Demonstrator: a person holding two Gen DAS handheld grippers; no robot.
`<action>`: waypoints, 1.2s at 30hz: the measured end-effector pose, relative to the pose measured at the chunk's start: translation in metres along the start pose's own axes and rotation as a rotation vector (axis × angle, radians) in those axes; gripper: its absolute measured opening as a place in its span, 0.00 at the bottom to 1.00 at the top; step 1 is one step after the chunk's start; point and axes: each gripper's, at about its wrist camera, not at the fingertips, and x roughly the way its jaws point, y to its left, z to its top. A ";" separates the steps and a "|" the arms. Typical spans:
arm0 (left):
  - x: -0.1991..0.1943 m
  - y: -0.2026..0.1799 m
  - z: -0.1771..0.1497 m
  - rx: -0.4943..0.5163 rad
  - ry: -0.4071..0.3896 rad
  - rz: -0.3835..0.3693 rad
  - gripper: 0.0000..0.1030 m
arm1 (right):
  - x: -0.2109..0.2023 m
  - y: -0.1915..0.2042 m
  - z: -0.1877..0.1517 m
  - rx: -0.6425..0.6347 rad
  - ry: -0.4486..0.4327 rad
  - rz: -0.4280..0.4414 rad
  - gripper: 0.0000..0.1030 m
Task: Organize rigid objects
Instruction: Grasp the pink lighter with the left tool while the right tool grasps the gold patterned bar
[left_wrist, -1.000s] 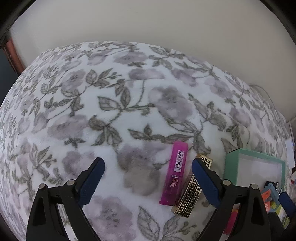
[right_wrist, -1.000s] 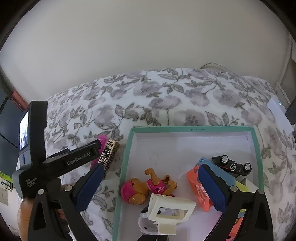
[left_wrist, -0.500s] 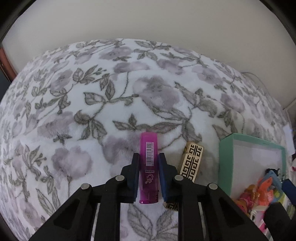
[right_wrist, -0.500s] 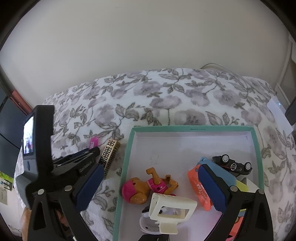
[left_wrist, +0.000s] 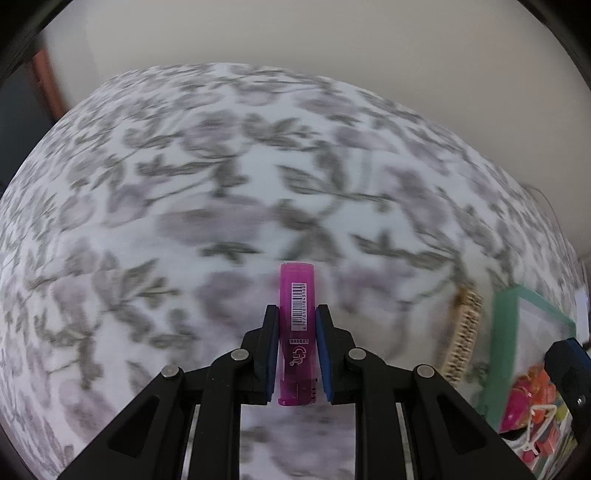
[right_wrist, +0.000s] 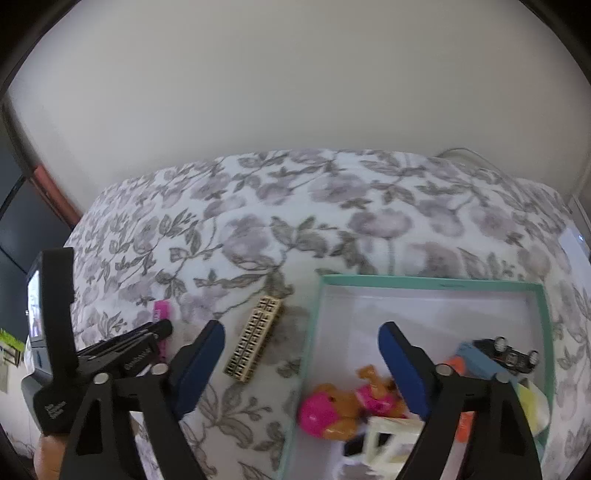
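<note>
Two lighters left outside the teal box (right_wrist: 424, 281), by the look of things. Leftmost, clamped between the jaws of the left gripper (left_wrist: 295, 354): a pink lighter (left_wrist: 296, 317), pinched about its middle and lower body, barcoded end poking out past the pads, apparently lifted clear of the floral bedspread (left_wrist: 184, 206), though blur makes that hard to confirm. Next along, flat on the bedspread just beside the box's left wall: a gold patterned lighter (right_wrist: 255, 339), untouched. Further right, hovering above it and the box edge: the right gripper (right_wrist: 301, 365), jaws apart with nothing between them, having just been closing somewhat. Inside the box: a pink-and-orange toy figure (right_wrist: 332, 406), a cream frame-like piece (right_wrist: 388, 439), a small dark toy car (right_wrist: 509, 356) and other bits.

Judged step: carrying the pink lighter toward the box. Next move: swing right over the teal rim, lower into a bare patch of the white floor, then release. After that, likely the gold lighter, with the right jaws lined up across its narrow sides.
</note>
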 end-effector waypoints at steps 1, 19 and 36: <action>0.000 0.006 0.001 -0.017 0.000 -0.001 0.20 | 0.004 0.003 0.000 -0.003 0.010 0.006 0.80; -0.001 0.035 0.000 -0.084 -0.007 -0.026 0.20 | 0.052 0.050 -0.004 -0.107 0.111 -0.073 0.51; -0.004 0.030 -0.006 -0.051 -0.006 0.001 0.20 | 0.067 0.048 -0.017 -0.086 0.183 -0.063 0.21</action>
